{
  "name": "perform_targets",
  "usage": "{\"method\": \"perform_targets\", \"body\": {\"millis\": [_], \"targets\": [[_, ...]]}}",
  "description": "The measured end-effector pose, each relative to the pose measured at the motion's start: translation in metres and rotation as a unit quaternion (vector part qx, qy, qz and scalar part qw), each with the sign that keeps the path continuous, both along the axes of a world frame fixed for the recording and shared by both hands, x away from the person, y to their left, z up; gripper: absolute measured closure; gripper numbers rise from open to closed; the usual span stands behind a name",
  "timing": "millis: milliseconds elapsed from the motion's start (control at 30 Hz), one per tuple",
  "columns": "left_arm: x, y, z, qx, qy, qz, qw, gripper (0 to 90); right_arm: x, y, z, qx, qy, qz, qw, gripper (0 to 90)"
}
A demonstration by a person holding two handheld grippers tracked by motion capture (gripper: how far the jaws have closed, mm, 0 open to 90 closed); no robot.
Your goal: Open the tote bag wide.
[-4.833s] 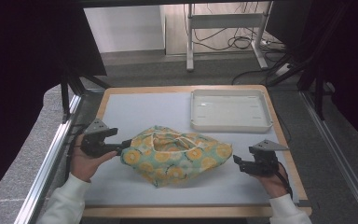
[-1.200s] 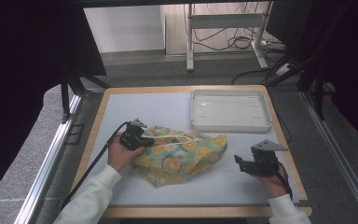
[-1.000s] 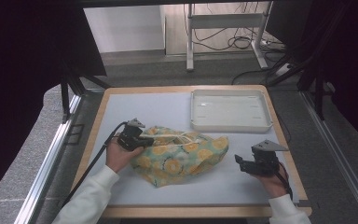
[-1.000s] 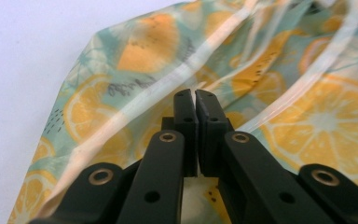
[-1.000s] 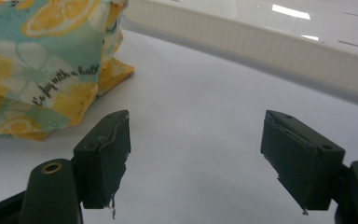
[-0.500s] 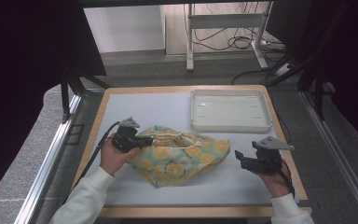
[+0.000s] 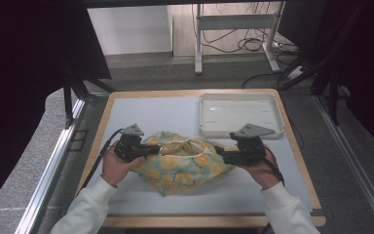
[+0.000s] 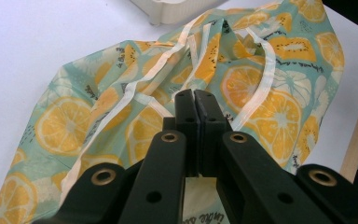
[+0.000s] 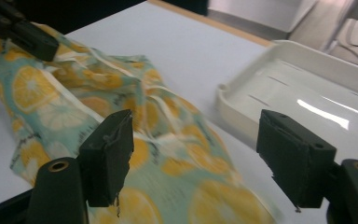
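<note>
High view: citrus-print cloth lies bunched mid-table on the white mat, w/ an empty white tray just beyond its far right corner. Left gripper sits at the cloth's left edge, right gripper at its right edge; a hand behind each. From up here you can't tell how wide either pair of jaws stands.

Left gripper view: left gripper has its jaws pressed together, no gap, and pale fabric shows between them lower down, so it looks clamped on a fold or hem of the cloth. White trim strips run across the print toward the gather at top. Tray corner peeks at the top edge.

Right gripper view: right gripper is wide open, nothing between the pads, w/ the cloth below and ahead, tray to the right.

Risks, as I judge them: the open jaws could close on several layers instead of one edge, since the fabric is bunched under them. If the left hand pulls before the right has a hold, the cloth drags across the mat or slips out of the thin pinch. A wide sweep right could knock the tray.

Only the two gripper views settle jaw state; only the high view gives the whole layout.
</note>
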State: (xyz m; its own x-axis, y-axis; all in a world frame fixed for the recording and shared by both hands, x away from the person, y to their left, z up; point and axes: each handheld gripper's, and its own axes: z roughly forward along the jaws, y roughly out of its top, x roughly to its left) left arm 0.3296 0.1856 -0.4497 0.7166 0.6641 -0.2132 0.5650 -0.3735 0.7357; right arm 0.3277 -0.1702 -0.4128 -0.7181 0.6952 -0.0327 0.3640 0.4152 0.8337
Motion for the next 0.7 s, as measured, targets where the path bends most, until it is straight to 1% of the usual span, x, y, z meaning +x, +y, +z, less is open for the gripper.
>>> {"method": "perform_targets", "body": {"millis": [67, 167, 200, 333, 367, 400, 500, 533, 567, 667, 700], "targets": [[0.0, 0.0, -0.001, -0.002, 0.001, -0.001, 1.0, 89.8, 0.007, 0.016, -0.001, -0.008, 0.012, 0.017, 0.9997, 29.3], [0.0, 0.0, -0.001, -0.002, 0.001, -0.002, 1.0, 89.8, 0.016, 0.034, -0.005, -0.017, 0.028, 0.039, 0.9987, 31.7], [0.001, 0.0, -0.001, -0.002, 0.001, -0.001, 1.0, 89.8, 0.016, 0.034, -0.005, -0.017, 0.028, 0.039, 0.9987, 31.7], [0.001, 0.0, 0.0, -0.006, 0.0, 0.0, 1.0, 89.8, 0.026, 0.052, -0.012, -0.027, 0.048, 0.056, 0.9969, 35.7], [0.001, 0.0, 0.0, -0.006, 0.0, 0.0, 1.0, 89.8, 0.026, 0.052, -0.012, -0.027, 0.048, 0.056, 0.9969, 35.7], [0.001, 0.001, 0.0, -0.006, 0.0, 0.0, 1.0, 89.8, 0.029, 0.056, -0.015, -0.03, 0.053, 0.061, 0.9963, 37.4], [0.001, 0.001, 0.0, -0.006, -0.001, -0.001, 1.0, 89.8, 0.032, 0.06, -0.018, -0.033, 0.06, 0.061, 0.9958, 38.4], [0.001, 0.001, 0.0, -0.006, 0.0, -0.001, 1.0, 89.8, 0.035, 0.064, -0.022, -0.041, 0.066, 0.063, 0.995, 39.9], [0.002, 0.001, 0.0, -0.005, 0.001, -0.001, 1.0, 89.8, 0.035, 0.064, -0.022, -0.041, 0.066, 0.063, 0.995, 39.9], [0.002, 0.0, -0.001, -0.004, 0.004, -0.002, 1.0, 89.8, 0.041, 0.069, -0.029, -0.048, 0.078, 0.068, 0.9935, 41.7], [0.002, 0.0, -0.001, -0.004, 0.003, -0.002, 1.0, 89.8, 0.043, 0.074, -0.033, -0.053, 0.085, 0.07, 0.9924, 42.6]]}}
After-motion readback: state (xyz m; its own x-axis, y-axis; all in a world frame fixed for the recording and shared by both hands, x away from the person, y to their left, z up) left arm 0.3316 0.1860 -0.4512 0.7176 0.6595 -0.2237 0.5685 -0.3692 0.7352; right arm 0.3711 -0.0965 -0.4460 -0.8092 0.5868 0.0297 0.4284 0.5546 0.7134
